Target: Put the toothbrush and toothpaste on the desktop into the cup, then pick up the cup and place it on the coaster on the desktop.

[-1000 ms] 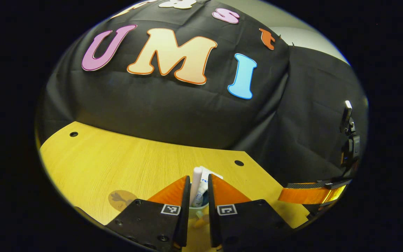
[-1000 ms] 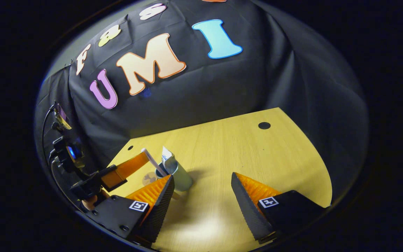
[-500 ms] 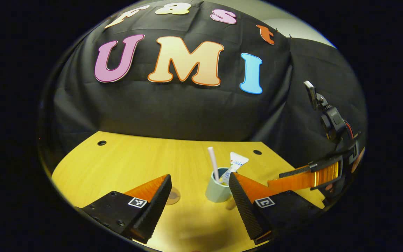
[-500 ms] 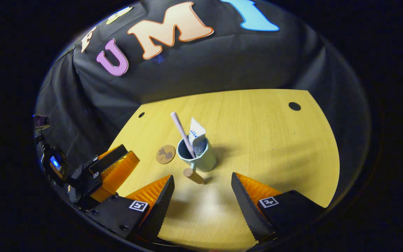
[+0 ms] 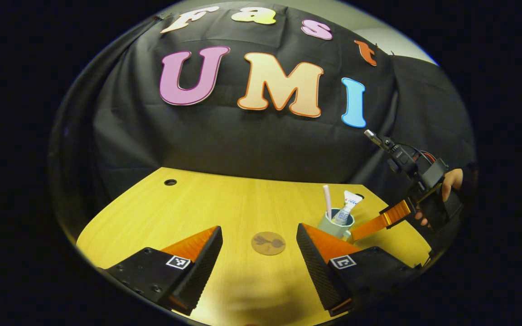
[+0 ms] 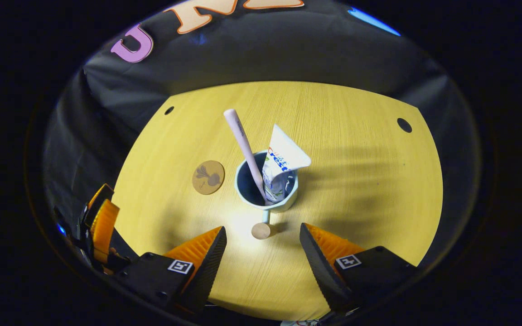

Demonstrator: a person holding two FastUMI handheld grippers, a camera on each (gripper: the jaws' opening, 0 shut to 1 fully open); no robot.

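Dim, sharp; strong fisheye edge warp

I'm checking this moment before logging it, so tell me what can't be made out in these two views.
- Toothbrush head: right gripper view, hidden inside the cup.
- Toothpaste cap end: right gripper view, down in the cup.
- Cup base: left gripper view, behind the left tool's finger.
- Coaster drawing: too small to make out.
- Hand holding the right tool: left gripper view, mostly behind its body.

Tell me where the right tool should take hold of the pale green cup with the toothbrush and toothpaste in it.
Grip the pale green cup by its stubby round-ended handle, which points straight at the open right tool. Come in level from the near side; the pink toothbrush and white toothpaste tube block a grasp from above.
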